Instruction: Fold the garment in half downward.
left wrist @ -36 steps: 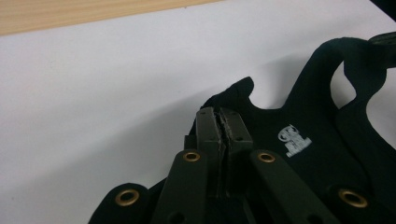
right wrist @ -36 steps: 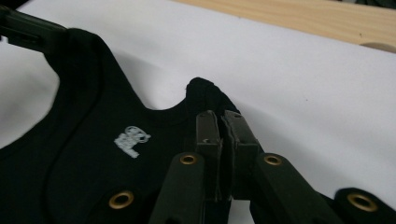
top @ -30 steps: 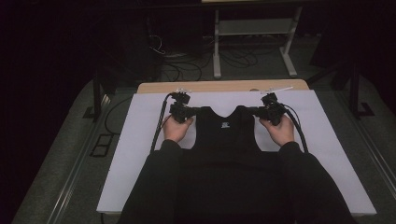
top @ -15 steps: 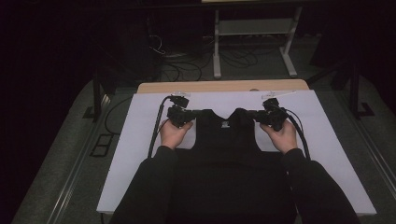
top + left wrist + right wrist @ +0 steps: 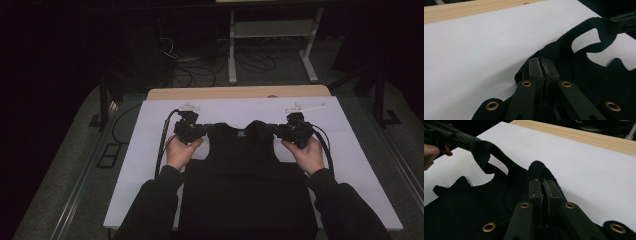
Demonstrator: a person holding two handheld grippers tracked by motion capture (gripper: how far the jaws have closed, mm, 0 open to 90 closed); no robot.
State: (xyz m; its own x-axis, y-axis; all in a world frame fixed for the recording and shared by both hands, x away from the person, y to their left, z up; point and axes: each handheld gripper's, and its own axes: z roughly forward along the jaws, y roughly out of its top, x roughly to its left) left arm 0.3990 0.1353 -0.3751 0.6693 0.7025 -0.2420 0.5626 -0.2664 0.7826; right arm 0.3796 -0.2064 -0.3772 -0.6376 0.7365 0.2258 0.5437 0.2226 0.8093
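Black tank top (image 5: 247, 185) spread on the white sheet (image 5: 150, 150) of the bench (image 5: 240, 93), hem toward the person, straps at the far end. Left hand-held gripper (image 5: 200, 131) clenched on the left shoulder strap (image 5: 549, 53), right hand-held gripper (image 5: 276, 131) clenched on the right strap (image 5: 537, 170). Both straps pinched and lifted slightly, body of the garment flat on the sheet. Judged from this: grasp done, laying out or first fold of the top not yet made, so early in the work.

From the high view: whole outline of the garment, both hands (image 5: 180, 152) at its far corners, sleeves over its lower edge, dark floor and cables around the bench. Cloth detail lost there in shadow.

From the left gripper view: jaws pressed together with black fabric between, the other strap looped and held by the far gripper at upper right. From the right gripper view: same pinch up close, neckline curve (image 5: 496, 176) clear, a fingertip of the other hand at the left edge, wooden bench edge beyond the sheet.
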